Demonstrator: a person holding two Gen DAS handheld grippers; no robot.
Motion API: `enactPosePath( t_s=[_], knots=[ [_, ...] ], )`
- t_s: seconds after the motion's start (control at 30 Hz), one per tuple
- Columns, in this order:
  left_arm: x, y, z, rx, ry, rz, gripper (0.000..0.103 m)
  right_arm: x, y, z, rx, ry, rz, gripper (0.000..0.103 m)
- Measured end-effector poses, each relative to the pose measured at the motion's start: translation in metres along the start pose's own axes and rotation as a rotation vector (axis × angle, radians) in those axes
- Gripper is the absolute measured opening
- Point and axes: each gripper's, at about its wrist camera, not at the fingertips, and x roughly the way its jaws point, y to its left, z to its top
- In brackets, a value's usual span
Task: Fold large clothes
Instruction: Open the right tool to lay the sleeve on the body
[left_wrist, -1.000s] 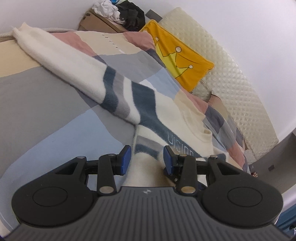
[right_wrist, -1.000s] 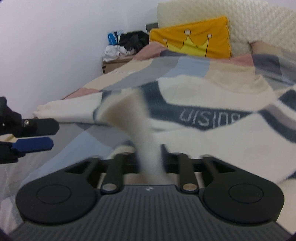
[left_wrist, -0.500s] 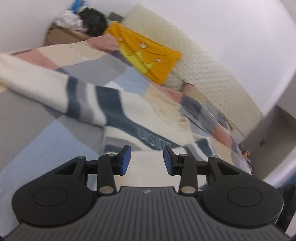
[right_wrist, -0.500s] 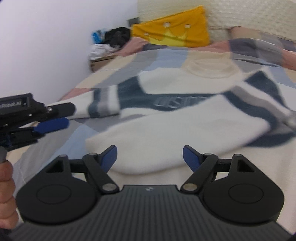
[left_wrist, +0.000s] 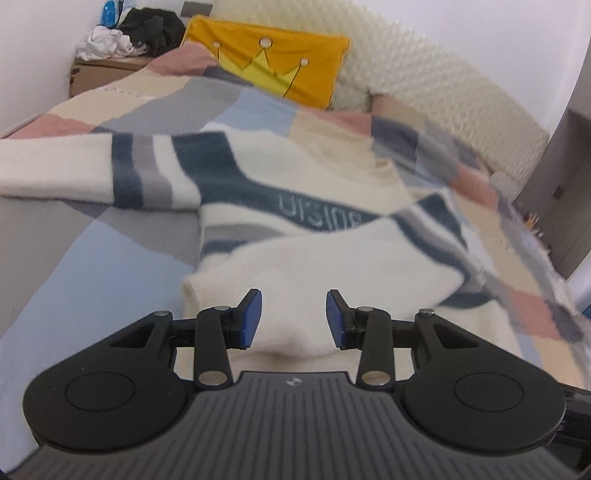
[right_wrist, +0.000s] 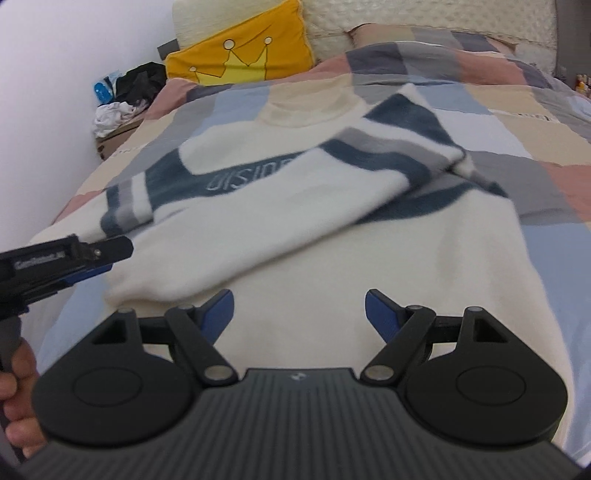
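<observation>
I see a bed under a patchwork quilt (left_wrist: 110, 266), a yellow crown pillow (left_wrist: 273, 66) against a cream padded headboard (left_wrist: 424, 85), white walls (right_wrist: 66, 55), and a cardboard box (left_wrist: 99, 74) heaped with clothes

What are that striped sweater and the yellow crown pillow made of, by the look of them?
The sweater looks like a soft, fuzzy knit, perhaps wool or fleece: its cream surface is matte and nappy, and the stripe edges blur. The yellow pillow seems smooth woven or plush cloth with a stitched crown outline; the exact fibre cannot be told.
</observation>
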Motion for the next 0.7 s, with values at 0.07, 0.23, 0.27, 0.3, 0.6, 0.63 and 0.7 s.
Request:
enactPosePath(
  t_s=[0.07,0.23,0.27,0.3,0.6,0.63,0.7],
  knots=[
    [0.006,-0.004,-0.005,0.029,0.027,0.021,0.042,-0.001,-0.005,-0.003,0.009,-0.009,-0.003,0.08],
    [0.015,-0.005,-0.017,0.064,0.067,0.076,0.041,0.001,-0.009,-0.006,0.027,-0.048,-0.057,0.08],
    [0.016,-0.006,-0.019,0.075,0.072,0.089,0.041,0.002,-0.012,-0.006,0.045,-0.047,-0.052,0.08],
    [0.018,-0.007,-0.019,0.082,0.075,0.099,0.041,0.001,-0.015,-0.006,0.066,-0.048,-0.042,0.08],
    [0.022,-0.012,-0.021,0.092,0.102,0.143,0.041,0.006,-0.029,-0.004,0.105,-0.033,-0.003,0.08],
    [0.021,-0.011,-0.02,0.08,0.1,0.142,0.041,0.007,-0.029,-0.003,0.105,-0.035,0.004,0.08],
    [0.017,-0.01,-0.017,0.065,0.086,0.143,0.041,0.006,-0.029,-0.001,0.099,-0.054,0.003,0.08]
  ],
)
